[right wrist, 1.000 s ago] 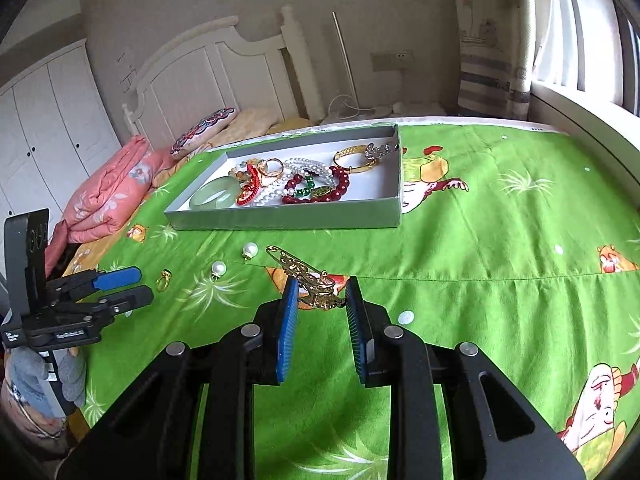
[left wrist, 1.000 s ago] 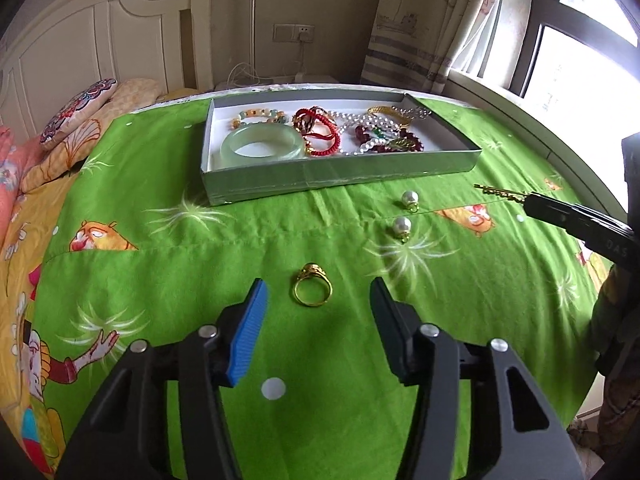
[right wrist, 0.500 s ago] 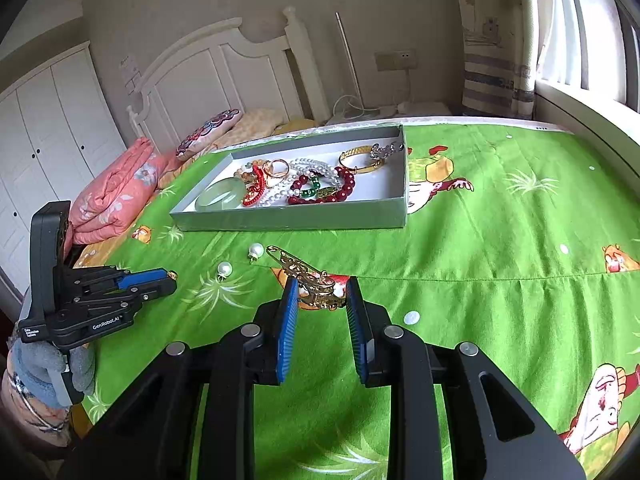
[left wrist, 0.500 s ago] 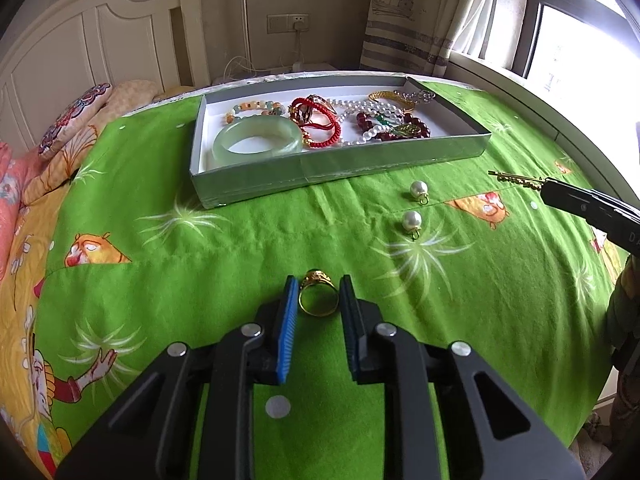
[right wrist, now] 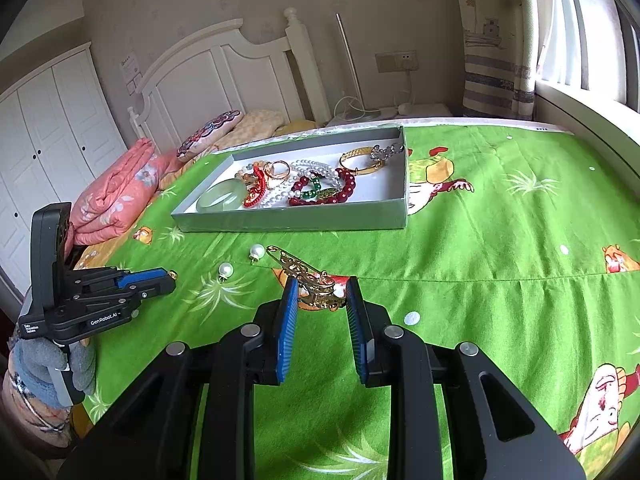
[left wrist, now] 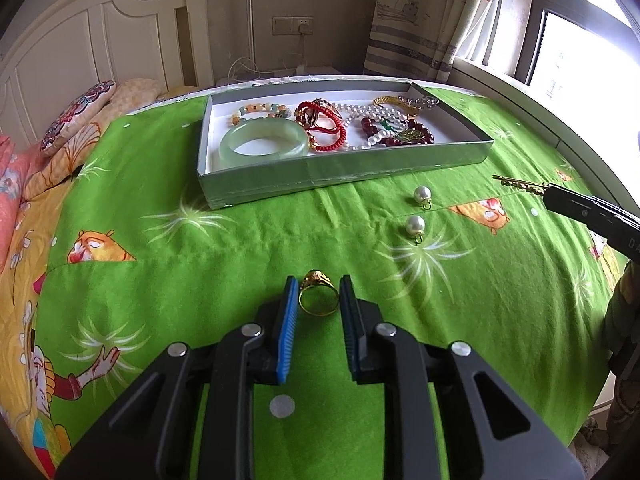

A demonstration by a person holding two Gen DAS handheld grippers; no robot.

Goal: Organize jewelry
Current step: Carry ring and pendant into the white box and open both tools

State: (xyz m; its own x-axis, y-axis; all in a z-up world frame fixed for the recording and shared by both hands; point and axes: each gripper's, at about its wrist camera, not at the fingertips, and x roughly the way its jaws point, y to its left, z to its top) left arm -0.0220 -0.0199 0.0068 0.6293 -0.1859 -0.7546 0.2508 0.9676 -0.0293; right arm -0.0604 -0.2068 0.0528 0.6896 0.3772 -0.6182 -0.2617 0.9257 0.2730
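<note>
My left gripper is shut on a gold ring and holds it just above the green bedspread; it also shows in the right wrist view. My right gripper is shut on a gold hairpin, which sticks out forward-left; its tip shows in the left wrist view. Two pearl earrings lie on the spread in front of a grey jewelry box. The box holds a jade bangle, red cord, pearls, dark red beads and a gold bangle.
The green cartoon bedspread covers the bed. Pillows and a white headboard stand at the left and back. A window sill runs along the right. A white wardrobe stands far left.
My left gripper closed from wide open onto the gold ring and lifted it slightly. My right gripper kept its hold on the hairpin and rose a little.
</note>
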